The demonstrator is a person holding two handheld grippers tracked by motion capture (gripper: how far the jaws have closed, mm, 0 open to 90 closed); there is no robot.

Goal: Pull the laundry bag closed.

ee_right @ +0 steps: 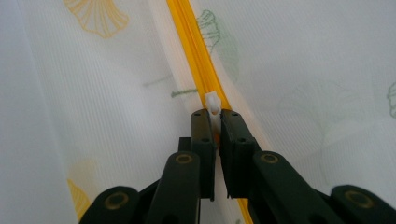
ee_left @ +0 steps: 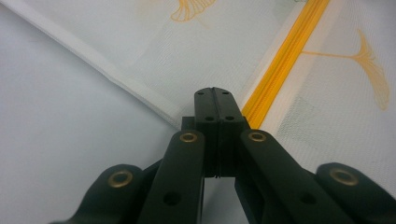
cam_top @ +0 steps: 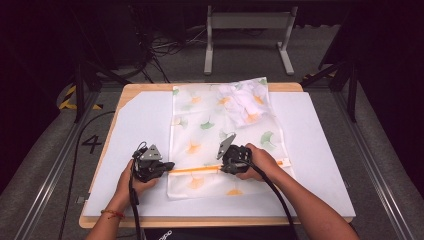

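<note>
A white mesh bag [cam_top: 225, 132] printed with ginkgo leaves lies flat on the white board, with a pale garment [cam_top: 245, 102] inside its far end. An orange zipper [cam_top: 197, 169] crosses its near end. My left gripper [cam_top: 170, 166] is shut at the zipper's left end, pinching the bag's edge. In the left gripper view, the left gripper [ee_left: 213, 91] has its jaws pressed together over the hem beside the zipper [ee_left: 289, 51]. My right gripper [cam_top: 222, 167] sits on the zipper line. In the right gripper view, the right gripper [ee_right: 213, 112] is shut on the white zipper pull [ee_right: 212, 101].
The white board [cam_top: 320, 150] rests on a wooden table with bare margins left and right of the bag. Behind the table stands a grey metal stand [cam_top: 247, 20], with cables [cam_top: 165, 47] on the floor. Metal rails [cam_top: 50, 170] run along both sides.
</note>
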